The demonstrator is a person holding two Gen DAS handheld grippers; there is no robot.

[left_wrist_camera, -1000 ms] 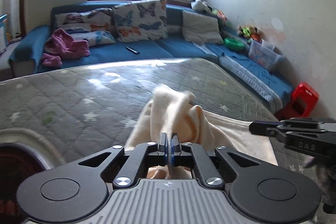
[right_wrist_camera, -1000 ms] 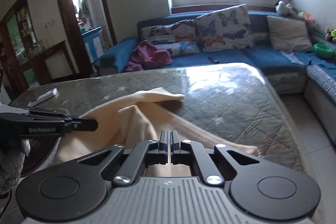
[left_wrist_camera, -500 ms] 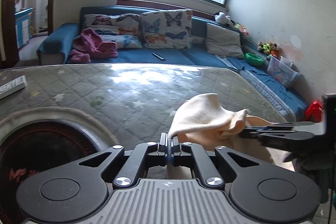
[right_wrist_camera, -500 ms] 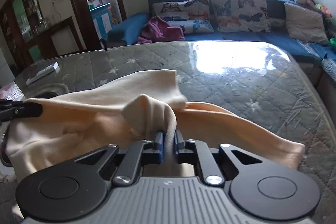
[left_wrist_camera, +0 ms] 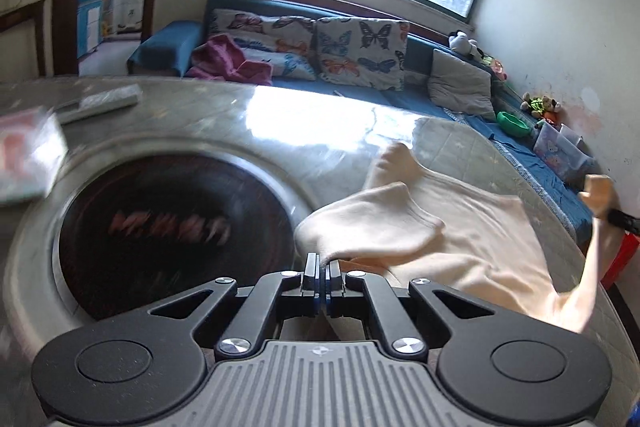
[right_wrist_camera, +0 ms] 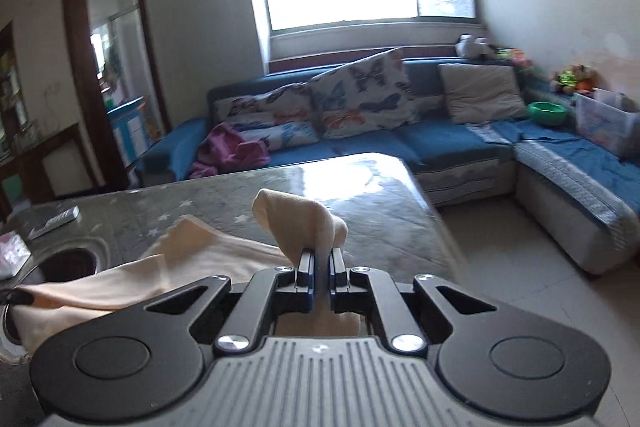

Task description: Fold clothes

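At the far left of the table (left_wrist_camera: 224,99), a remote control (left_wrist_camera: 100,101) is lying near the edge, and the dark round inset (left_wrist_camera: 172,231) is sitting just beside the cloth. The left gripper (left_wrist_camera: 322,267) is pinching one edge of the cream garment (left_wrist_camera: 460,227), its jaws closed tight on the fabric, which is draping across the table toward the right. There the right gripper (right_wrist_camera: 320,263) is clamping another bunched edge, jaws narrow on a fold that is poking up above the fingertips, with the rest of the garment sagging between the two tools and resting partly on the tabletop. Judging by this, the spreading step is under way: the cloth is being stretched out before any fold. The next move is likely calling for lowering both edges flat and even, keeping tension so the middle is not wrinkling.
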